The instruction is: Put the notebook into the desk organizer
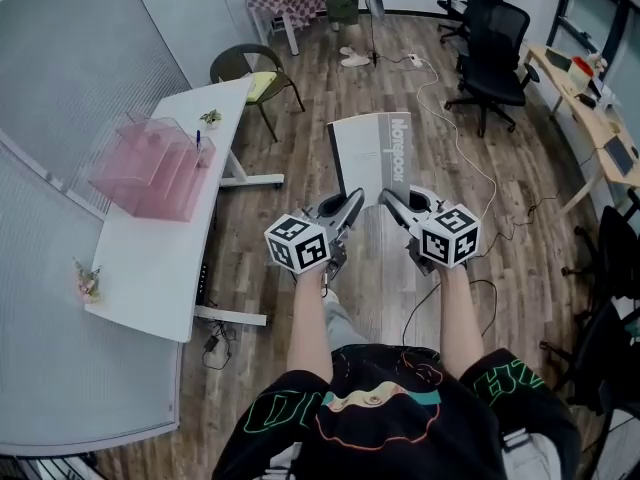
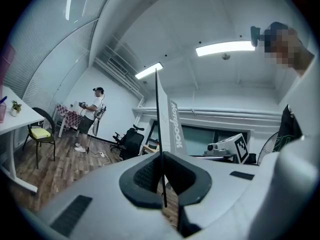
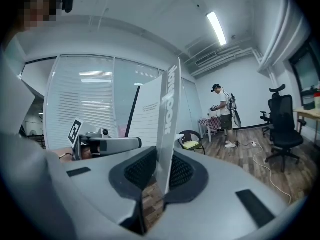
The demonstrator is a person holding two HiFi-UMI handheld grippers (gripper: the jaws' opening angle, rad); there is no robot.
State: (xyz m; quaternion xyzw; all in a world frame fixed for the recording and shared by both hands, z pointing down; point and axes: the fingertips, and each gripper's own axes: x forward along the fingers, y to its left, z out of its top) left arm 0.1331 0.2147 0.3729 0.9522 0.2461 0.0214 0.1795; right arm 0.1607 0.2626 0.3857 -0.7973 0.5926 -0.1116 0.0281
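Observation:
I hold a grey notebook (image 1: 370, 156) upright in the air over the wooden floor, with both grippers at its lower edge. My left gripper (image 1: 352, 204) is shut on a thin cover (image 2: 158, 134) seen edge-on, with the printed spine (image 2: 175, 129) just to its right. The right gripper (image 1: 390, 202) is shut on the notebook's thicker spine side (image 3: 167, 129). A pink see-through desk organizer (image 1: 150, 166) stands on the white desk (image 1: 150, 263) to my left, well apart from the notebook. Each gripper shows in the other's view: the right gripper (image 2: 231, 147), the left gripper (image 3: 102, 145).
A chair with a yellow cushion (image 1: 258, 80) stands at the desk's far end. Black office chairs (image 1: 495, 63) and a wooden desk (image 1: 590, 108) are on the right, and a cable (image 1: 450, 128) runs across the floor. A person (image 3: 224, 114) stands far back. A small plant (image 1: 210, 118) sits on the desk.

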